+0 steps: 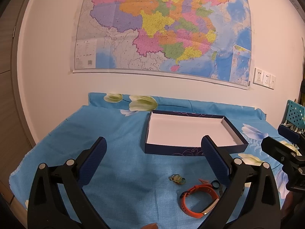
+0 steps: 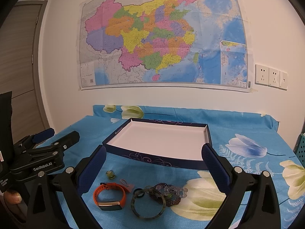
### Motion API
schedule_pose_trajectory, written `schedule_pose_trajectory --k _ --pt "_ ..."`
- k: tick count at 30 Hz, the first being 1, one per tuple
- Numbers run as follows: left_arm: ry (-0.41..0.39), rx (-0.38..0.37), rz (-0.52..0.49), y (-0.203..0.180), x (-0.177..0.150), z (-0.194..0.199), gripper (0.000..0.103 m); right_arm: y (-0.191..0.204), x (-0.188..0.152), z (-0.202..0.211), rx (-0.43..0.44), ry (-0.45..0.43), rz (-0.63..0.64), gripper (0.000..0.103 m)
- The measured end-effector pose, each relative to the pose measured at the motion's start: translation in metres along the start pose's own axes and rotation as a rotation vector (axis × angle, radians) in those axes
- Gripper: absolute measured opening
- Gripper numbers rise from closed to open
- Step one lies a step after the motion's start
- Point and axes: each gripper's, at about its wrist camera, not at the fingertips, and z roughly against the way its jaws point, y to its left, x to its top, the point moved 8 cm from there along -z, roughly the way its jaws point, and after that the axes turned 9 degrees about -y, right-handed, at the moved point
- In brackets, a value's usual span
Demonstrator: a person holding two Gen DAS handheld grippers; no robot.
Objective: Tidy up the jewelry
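A white wall (image 2: 57, 99) fills the back of the room. Taped to it hangs a large, creased, multicoloured map (image 2: 162, 36). Right of the map's lower corner sits a row of white wall sockets (image 2: 270, 77). Left of the map stands a grey-brown door (image 2: 21, 61) with a grey frame. Below the map, a table pushed against the wall is covered by a blue cloth with white tulip prints (image 2: 247, 147). At the cloth's far right edge, well right of the map, stands a teal perforated basket (image 1: 295, 114). The lighting is dim and warm.
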Motion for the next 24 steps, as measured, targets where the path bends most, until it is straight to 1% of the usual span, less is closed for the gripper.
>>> schedule_pose_trajectory --k 24 --pt "0.014 0.007 -0.004 -0.0017 -0.0034 -0.0043 0.098 0.0012 -0.0037 -0.0037 0.002 0.002 0.01 0.097"
